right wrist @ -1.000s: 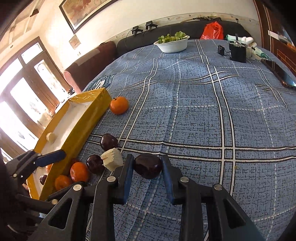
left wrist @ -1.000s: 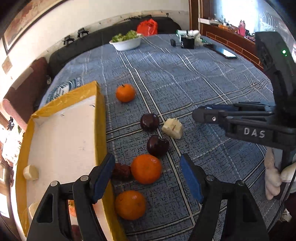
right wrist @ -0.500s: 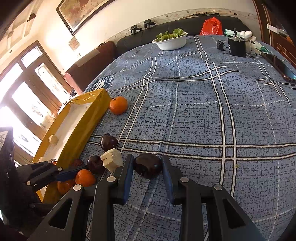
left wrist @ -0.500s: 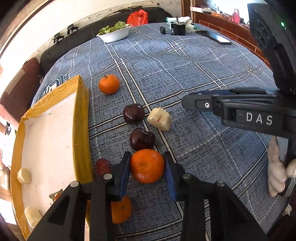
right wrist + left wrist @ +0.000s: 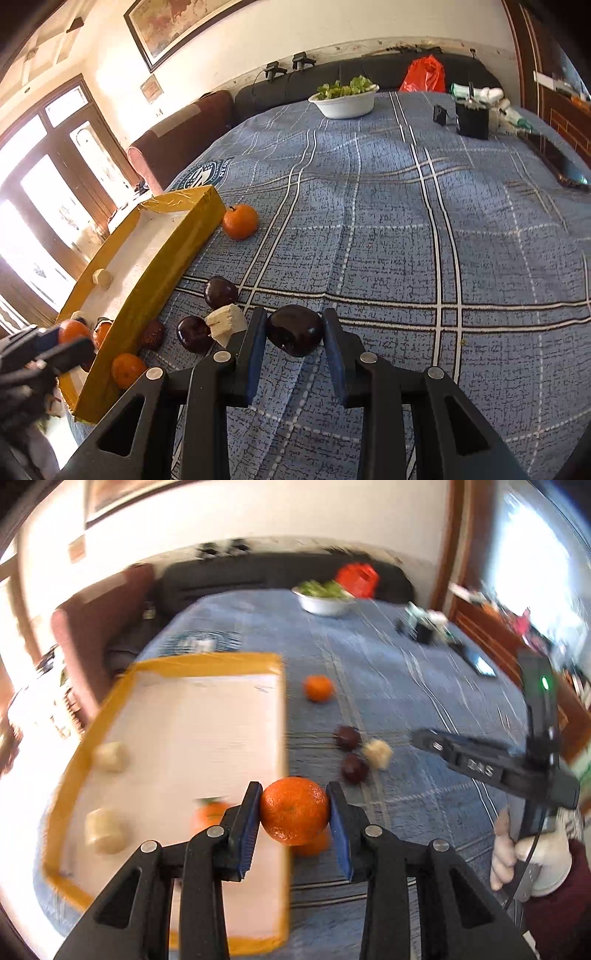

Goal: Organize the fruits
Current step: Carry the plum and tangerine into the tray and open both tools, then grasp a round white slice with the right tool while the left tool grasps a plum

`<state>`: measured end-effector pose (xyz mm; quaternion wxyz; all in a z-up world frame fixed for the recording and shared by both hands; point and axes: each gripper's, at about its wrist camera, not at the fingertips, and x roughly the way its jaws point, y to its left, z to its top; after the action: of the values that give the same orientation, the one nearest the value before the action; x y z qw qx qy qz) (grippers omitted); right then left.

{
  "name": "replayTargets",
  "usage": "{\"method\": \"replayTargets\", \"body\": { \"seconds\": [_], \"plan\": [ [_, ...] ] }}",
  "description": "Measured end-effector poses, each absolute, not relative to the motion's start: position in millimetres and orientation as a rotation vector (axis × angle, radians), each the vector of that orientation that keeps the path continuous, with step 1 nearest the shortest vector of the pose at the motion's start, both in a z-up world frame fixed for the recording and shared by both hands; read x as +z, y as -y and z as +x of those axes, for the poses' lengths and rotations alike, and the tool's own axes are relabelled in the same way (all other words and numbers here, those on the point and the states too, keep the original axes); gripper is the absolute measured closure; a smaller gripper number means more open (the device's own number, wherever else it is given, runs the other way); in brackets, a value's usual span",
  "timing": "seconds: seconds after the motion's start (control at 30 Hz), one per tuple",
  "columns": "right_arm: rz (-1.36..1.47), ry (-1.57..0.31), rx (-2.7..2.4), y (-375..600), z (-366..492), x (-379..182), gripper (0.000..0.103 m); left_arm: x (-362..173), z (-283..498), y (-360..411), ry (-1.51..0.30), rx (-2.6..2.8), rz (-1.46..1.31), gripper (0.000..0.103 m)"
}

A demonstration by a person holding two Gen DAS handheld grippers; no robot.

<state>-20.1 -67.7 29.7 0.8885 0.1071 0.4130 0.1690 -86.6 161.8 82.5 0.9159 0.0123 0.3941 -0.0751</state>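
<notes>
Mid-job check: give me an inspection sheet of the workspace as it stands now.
Surface: blue plaid cloth, wrinkled.
Job's things: yellow-rimmed tray holds pale chunks and an orange; loose beside it are an orange, another orange, two dark fruits, a reddish fruit and a pale cube.
Clutter: white bowl of greens, red bag, black box.
Grippers: left gripper shut on held orange, raised at the tray's edge; right gripper shut on dark plum.
Cables: one below the right handle.
Surroundings: sofa, framed picture, bright glass doors.
</notes>
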Motion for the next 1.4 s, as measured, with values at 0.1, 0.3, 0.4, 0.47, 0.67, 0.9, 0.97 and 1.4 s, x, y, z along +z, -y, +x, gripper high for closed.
{"method": "replayTargets", "body": {
  "seconds": [0.1,0.3,0.4,0.47,0.67,0.9,0.97,1.4],
  "plan": [
    [0.206,-0.849,0.353,59.7,-26.0,39.8,0.069,90.2,-93.8,-191.0,-0.784,-0.078,-0.004,0.069],
    [0.139,-0.851,0.453,7.4,-38.6,68.0,0.069,78.8,-94.8,-239.2,-0.798,0.047,-0.052,0.069],
    [0.088,-0.852,0.523,-29.2,-41.9,78.1,0.069,68.7,-92.4,-258.9,-0.816,0.073,-0.098,0.068],
    [0.067,-0.868,0.568,-53.7,-42.5,79.0,0.069,61.1,-90.5,-269.7,-0.827,0.090,-0.122,0.068],
    [0.004,-0.915,0.616,-109.4,-36.8,67.2,0.069,56.4,-94.3,-284.3,-0.811,0.132,-0.139,0.068],
    [-0.056,-0.955,0.624,-149.2,-19.1,52.5,0.069,58.3,-99.6,-297.1,-0.791,0.163,-0.208,0.066],
    [-0.061,-0.962,0.634,-156.8,-16.5,48.7,0.069,60.3,-101.5,-300.4,-0.773,0.171,-0.226,0.051],
    [0.006,-0.849,0.536,-84.8,-27.0,81.4,0.057,83.1,-125.1,-292.5,-0.682,0.145,-0.286,0.036]
  ]
}}
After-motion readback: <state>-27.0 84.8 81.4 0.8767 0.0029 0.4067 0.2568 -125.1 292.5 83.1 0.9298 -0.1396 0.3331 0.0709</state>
